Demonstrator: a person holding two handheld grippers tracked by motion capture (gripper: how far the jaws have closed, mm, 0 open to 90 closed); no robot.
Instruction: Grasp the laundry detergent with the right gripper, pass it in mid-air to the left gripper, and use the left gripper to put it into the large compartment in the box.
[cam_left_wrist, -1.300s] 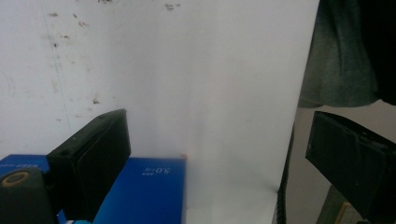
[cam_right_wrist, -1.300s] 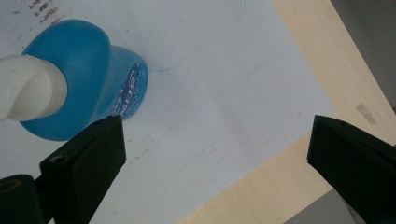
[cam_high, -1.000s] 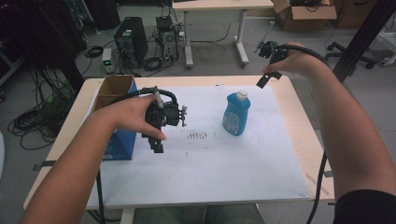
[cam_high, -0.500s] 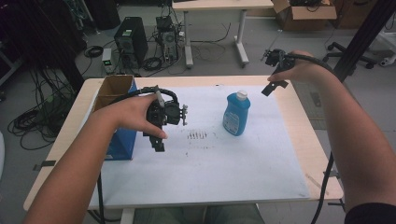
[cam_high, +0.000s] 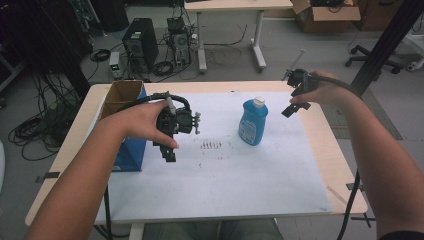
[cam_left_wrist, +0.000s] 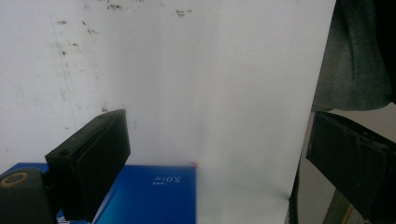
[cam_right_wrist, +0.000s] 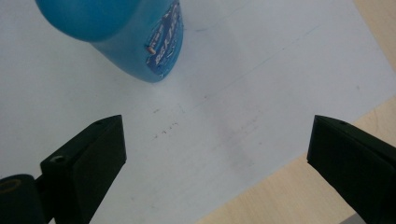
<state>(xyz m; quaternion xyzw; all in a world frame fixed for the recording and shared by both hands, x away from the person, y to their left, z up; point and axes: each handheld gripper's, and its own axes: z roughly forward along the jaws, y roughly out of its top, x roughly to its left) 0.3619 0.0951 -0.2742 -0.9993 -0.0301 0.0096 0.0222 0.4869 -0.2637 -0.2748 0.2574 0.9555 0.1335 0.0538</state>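
Rightward and nearer the worktop's (cam_high: 320, 165) far right edge, the right claw (cam_high: 291, 106) has shifted since a second ago; its jaws gape wide, empty, well apart from the bottle (cam_high: 252, 122). Left claw (cam_high: 169, 150) hangs over the white sheet (cam_high: 225, 185) beside the box (cam_high: 131, 150), jaws spread, holding nothing. Bottle stands upright mid-sheet, between both claws.

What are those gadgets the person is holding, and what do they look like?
Each hand holds a black handheld gripper: left gripper, right gripper. Both end in two blocky black jaws, with a black cable trailing off. The forearms are bare.
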